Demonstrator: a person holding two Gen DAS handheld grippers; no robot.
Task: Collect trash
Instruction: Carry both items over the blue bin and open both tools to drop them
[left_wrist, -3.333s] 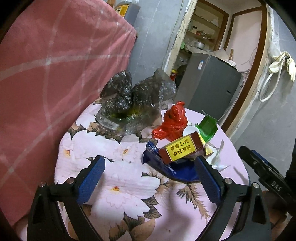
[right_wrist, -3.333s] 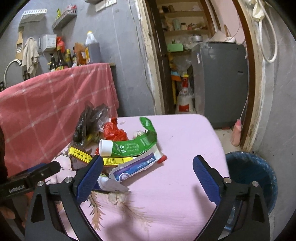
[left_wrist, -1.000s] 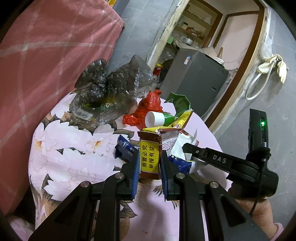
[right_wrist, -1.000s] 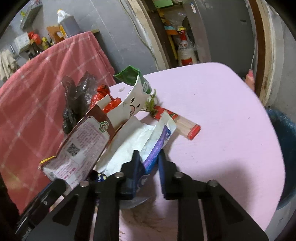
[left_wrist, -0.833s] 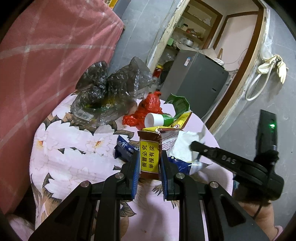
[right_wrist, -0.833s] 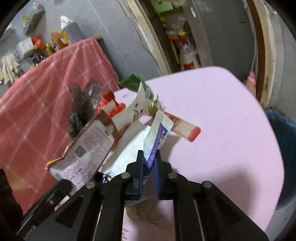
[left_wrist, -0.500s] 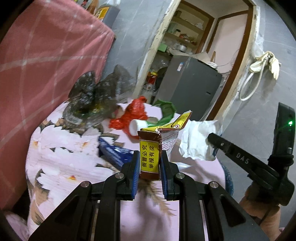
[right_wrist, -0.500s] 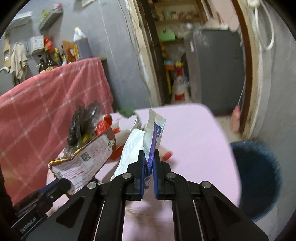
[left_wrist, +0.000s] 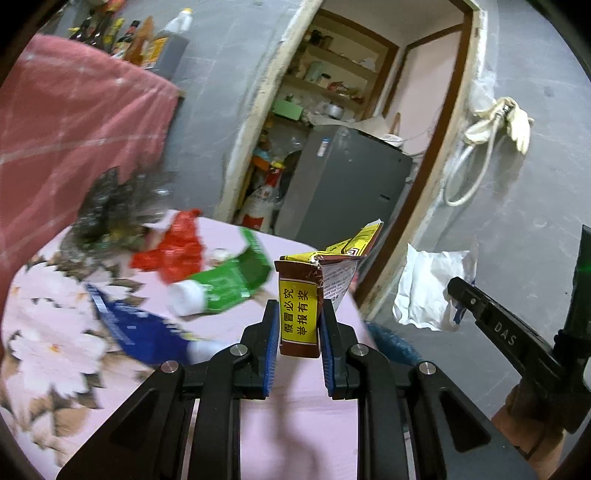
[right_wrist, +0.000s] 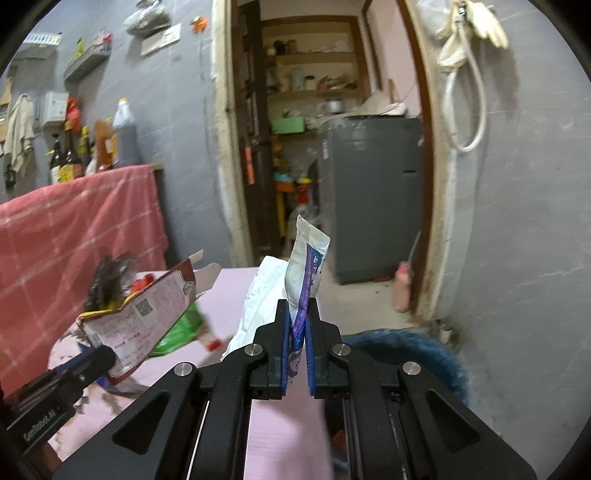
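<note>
My left gripper (left_wrist: 298, 328) is shut on a torn brown carton with a yellow label (left_wrist: 300, 306) and holds it above the pink table (left_wrist: 295, 424); the carton also shows in the right wrist view (right_wrist: 140, 314). My right gripper (right_wrist: 296, 332) is shut on a flattened white and purple toothpaste tube (right_wrist: 304, 266), with a white paper wrapper (right_wrist: 255, 299) hanging beside it, above the table's right edge. A blue trash bin (right_wrist: 413, 350) stands on the floor just ahead and right of it. A green tube (left_wrist: 225, 284), red bag (left_wrist: 173, 247), blue wrapper (left_wrist: 136, 325) and grey plastic bag (left_wrist: 114, 210) lie on the table.
A red checked cloth (right_wrist: 74, 240) covers a counter at the left with several bottles on top. An open doorway (right_wrist: 314, 147) with a grey fridge (right_wrist: 373, 195) lies ahead. A hose hangs on the grey wall (right_wrist: 465, 92) at the right.
Both grippers closed on their trash and lifted it off the table. They have swung right, so the right one with the tube and paper is now over the table's edge near the bin.
</note>
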